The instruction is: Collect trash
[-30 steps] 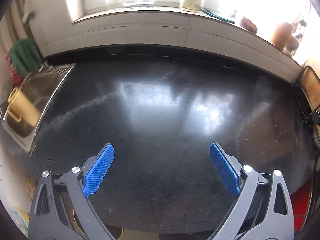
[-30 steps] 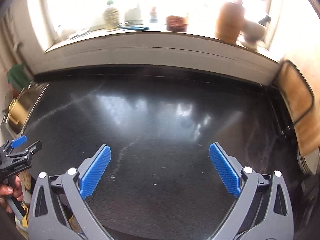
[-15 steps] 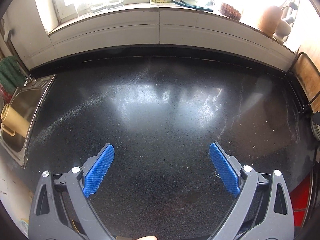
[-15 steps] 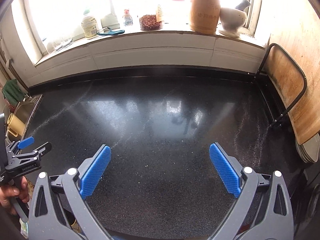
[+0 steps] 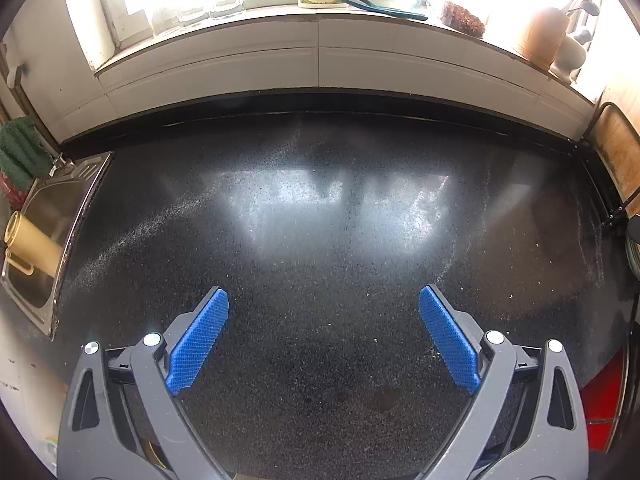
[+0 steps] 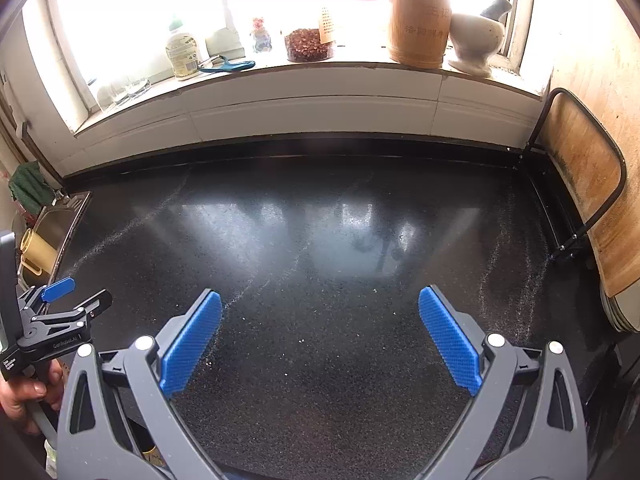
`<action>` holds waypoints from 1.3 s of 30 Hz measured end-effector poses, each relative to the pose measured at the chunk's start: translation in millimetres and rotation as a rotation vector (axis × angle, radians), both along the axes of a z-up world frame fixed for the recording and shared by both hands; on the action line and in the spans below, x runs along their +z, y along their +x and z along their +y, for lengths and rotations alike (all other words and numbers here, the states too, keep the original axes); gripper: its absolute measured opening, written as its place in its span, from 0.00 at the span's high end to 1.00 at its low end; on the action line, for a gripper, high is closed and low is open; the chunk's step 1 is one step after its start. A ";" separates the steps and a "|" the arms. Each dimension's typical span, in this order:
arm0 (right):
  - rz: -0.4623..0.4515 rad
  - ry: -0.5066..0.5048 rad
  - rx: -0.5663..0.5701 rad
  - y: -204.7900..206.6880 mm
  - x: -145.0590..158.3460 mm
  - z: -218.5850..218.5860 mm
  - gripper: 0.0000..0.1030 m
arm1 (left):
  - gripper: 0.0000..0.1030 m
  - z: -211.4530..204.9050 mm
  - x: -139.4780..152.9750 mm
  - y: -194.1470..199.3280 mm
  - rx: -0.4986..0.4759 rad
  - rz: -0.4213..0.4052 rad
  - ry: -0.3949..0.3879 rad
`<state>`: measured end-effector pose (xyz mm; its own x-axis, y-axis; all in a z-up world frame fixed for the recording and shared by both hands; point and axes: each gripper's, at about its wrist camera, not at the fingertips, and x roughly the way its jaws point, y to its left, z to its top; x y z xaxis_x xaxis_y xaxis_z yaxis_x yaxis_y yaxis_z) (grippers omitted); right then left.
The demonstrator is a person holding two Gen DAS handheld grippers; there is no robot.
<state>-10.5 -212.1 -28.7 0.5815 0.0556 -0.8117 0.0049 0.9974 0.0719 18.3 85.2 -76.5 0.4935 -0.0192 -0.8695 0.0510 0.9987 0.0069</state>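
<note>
Black counter (image 6: pixel 320 380); crumbs (image 6: pixel 301 339) btwn right claw (image 6: pixel 320 344) pads.

Worktop (image 6: pixel 320 280) in the foreground, running back to a wall beneath a window sill (image 6: pixel 280 76). On the sill, left to right: drinking glasses (image 6: pixel 124 88), a bottle (image 6: pixel 182 54), a peeler (image 6: pixel 226 66) lying just beside the bottle, a bowl (image 6: pixel 310 45), a wooden pot (image 6: pixel 420 24) and a mortar with its pestle (image 6: pixel 476 42) just right of the pot. At the left edge of the worktop, a sink (image 5: pixel 44 232) with a mug (image 5: pixel 30 242) lying inside it; a cloth (image 5: pixel 18 152) hangs behind the sink. At the right edge, a cutting board (image 6: pixel 588 184) stands upright in a rack against the side wall.
</note>
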 end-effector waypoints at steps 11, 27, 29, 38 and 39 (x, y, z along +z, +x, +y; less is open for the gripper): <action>0.011 0.015 -0.001 0.5 -4.1 -3.8 0.07 | 0.09 -2.8 1.0 1.6 -0.002 -0.001 0.003; 0.021 0.016 -0.003 0.9 -6.6 -5.9 0.07 | 0.09 -3.2 0.7 0.6 -0.005 0.000 0.002; 0.021 0.017 -0.002 1.4 -6.8 -6.1 0.07 | 0.09 -3.1 0.8 0.6 -0.005 0.000 0.002; 0.023 0.018 -0.010 0.4 -7.4 -6.7 0.07 | 0.09 -3.3 0.4 1.5 -0.004 0.000 0.004; 0.023 0.018 -0.011 0.4 -7.4 -6.9 0.07 | 0.09 -3.6 0.3 1.9 -0.006 0.000 0.004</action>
